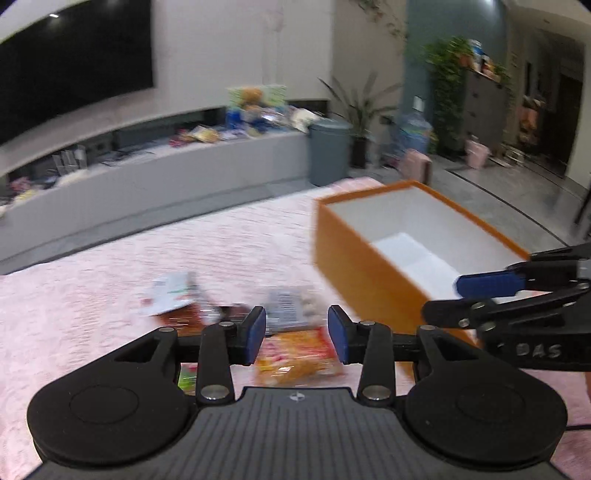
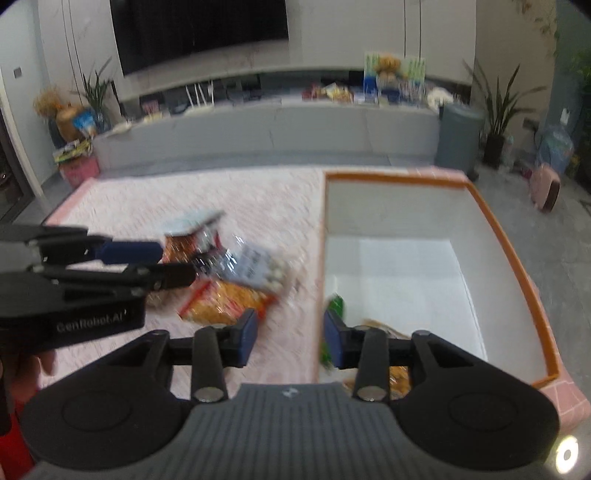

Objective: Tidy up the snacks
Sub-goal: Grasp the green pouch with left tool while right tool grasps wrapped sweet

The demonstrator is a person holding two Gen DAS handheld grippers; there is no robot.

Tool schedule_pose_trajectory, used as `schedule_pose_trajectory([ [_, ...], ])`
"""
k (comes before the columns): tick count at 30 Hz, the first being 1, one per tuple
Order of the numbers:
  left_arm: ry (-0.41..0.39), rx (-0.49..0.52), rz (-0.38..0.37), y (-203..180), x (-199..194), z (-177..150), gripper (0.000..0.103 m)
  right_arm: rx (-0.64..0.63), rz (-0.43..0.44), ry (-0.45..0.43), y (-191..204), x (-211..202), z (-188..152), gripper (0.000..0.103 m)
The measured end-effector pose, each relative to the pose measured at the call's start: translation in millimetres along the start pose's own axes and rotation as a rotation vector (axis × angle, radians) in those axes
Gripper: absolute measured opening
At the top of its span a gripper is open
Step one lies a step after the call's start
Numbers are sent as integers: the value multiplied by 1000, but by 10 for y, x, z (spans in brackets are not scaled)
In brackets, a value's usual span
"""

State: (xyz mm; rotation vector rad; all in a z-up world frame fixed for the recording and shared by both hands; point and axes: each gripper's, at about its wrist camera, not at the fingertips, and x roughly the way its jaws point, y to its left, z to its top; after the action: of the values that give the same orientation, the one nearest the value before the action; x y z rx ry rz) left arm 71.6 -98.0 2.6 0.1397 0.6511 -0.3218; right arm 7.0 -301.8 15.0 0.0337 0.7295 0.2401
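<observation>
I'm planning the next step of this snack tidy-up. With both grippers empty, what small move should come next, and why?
Probably lower the left gripper onto the orange snack packet just below it and close. Its jaws stand apart with nothing between them, several packets lie loose on the pink cloth, and the orange box beside them has plenty of bare floor, with a few packets at its near end.

Blurred living room: dark television (image 2: 199, 26) on the pale wall at 12 o'clock above a long grey cluttered console (image 2: 266, 129), grey bin (image 2: 458, 136) and potted plants (image 2: 498, 110) toward 2 o'clock, grey floor (image 2: 554, 266) beyond the pink textured cover (image 2: 147, 206) underfoot.
</observation>
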Motion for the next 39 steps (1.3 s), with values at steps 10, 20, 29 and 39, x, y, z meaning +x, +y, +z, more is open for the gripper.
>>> schedule_pose_trajectory([
  [10,12,-112,-4,705,-253,-414,57,-6,43,-37,716,222,-128,44],
  [20,66,-91,-6,854,-120,-808,59,-9,-2,85,885,555,-452,49],
  [29,123,-57,-17,866,101,-905,69,-21,-31,115,831,781,-566,61],
  [39,111,97,57,824,308,-884,79,6,35,149,809,1013,-648,68],
])
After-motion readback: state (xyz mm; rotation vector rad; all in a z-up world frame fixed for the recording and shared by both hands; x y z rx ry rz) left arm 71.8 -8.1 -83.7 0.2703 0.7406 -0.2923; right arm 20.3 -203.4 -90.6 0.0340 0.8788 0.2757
